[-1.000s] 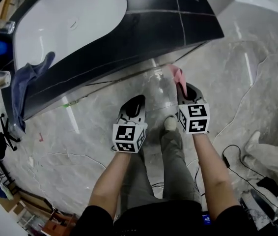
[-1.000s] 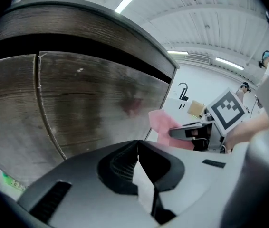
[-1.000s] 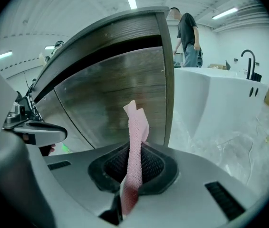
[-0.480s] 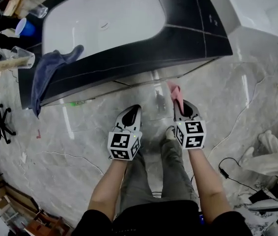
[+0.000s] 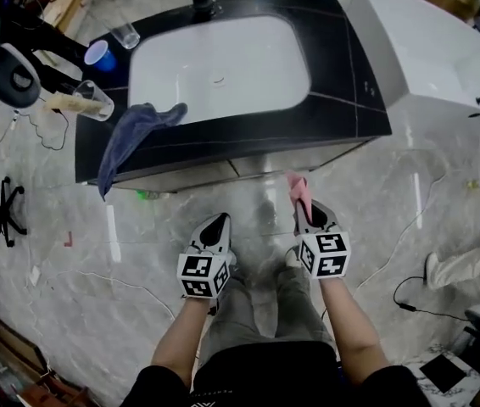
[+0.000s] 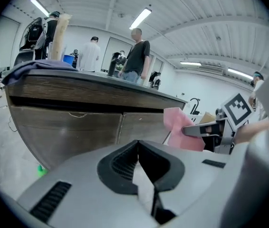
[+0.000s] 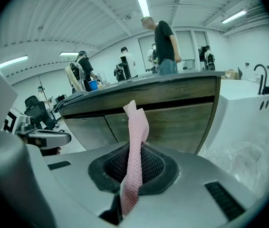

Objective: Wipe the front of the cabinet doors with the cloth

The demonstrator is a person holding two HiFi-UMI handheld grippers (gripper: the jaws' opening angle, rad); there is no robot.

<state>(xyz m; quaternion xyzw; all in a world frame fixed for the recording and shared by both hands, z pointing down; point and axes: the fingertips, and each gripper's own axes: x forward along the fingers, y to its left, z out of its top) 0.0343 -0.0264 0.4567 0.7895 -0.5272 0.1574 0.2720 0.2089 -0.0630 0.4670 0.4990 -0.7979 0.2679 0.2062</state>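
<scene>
The wood-fronted cabinet doors point(image 5: 240, 166) sit under a black counter with a white sink point(image 5: 219, 66). They also show in the left gripper view point(image 6: 87, 127) and the right gripper view point(image 7: 172, 122). My right gripper point(image 5: 306, 214) is shut on a pink cloth point(image 5: 298, 190), which stands up from its jaws point(image 7: 135, 141), a short way from the doors and not touching them. My left gripper point(image 5: 216, 225) is beside it, shut, with nothing between its jaws point(image 6: 138, 144). The left gripper view shows the pink cloth point(image 6: 179, 129) at the right.
A blue-grey towel point(image 5: 134, 130) hangs over the counter's front left edge. A blue cup point(image 5: 98, 55) and clear cups point(image 5: 125, 35) stand at the counter's left. A white tub point(image 5: 426, 49) adjoins on the right. Cables point(image 5: 410, 219) lie on the marble floor. People stand behind the counter point(image 7: 165, 44).
The head view has drawn back, so the whole counter now shows. Both grippers sit lower in the frame and farther from the doors. The pink cloth stays in the right gripper.
</scene>
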